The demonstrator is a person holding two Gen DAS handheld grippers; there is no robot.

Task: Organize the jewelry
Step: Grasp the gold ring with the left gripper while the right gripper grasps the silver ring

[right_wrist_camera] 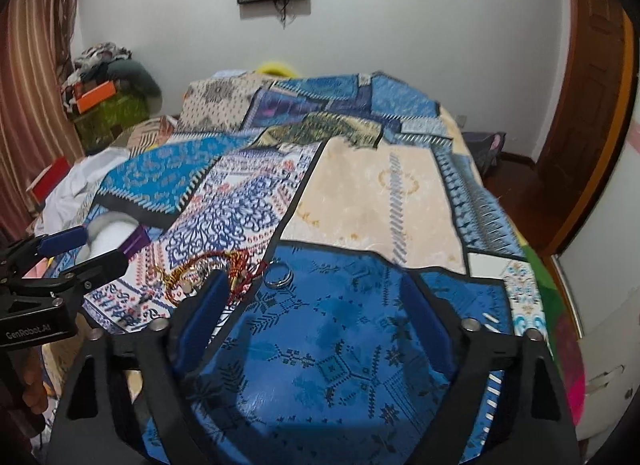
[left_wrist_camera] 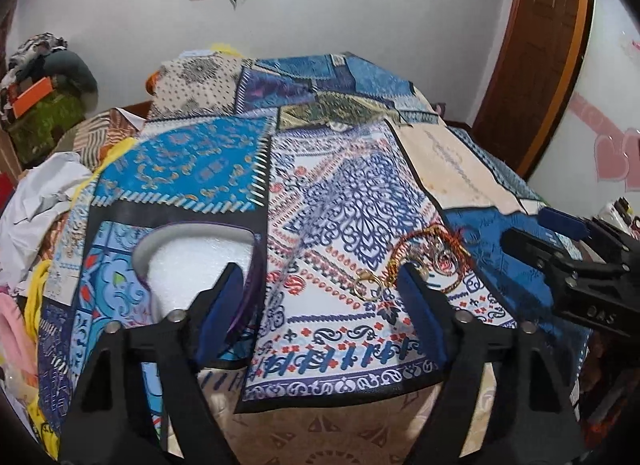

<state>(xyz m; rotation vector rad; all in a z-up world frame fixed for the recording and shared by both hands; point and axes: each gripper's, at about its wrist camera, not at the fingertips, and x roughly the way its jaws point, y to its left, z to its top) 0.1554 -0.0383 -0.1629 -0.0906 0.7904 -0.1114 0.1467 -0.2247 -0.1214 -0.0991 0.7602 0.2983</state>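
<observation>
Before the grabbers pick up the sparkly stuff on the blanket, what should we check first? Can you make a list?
1. Left gripper open, nothing between its fingers: ok.
2. Right gripper open, nothing held: ok.
3. Silver metal ring lying apart from the pile on blue cloth: ok.
4. Red-and-gold thread bracelets untangled: not ok, heaped together.
5. White foam-lined jewelry box open and in view: ok.
6. Gold hoop earrings free of the threads: cannot tell.

Left tool's (left_wrist_camera: 320, 285) right finger covers part of the jewelry tangle (left_wrist_camera: 424, 261); individual pieces blur together there.
</observation>
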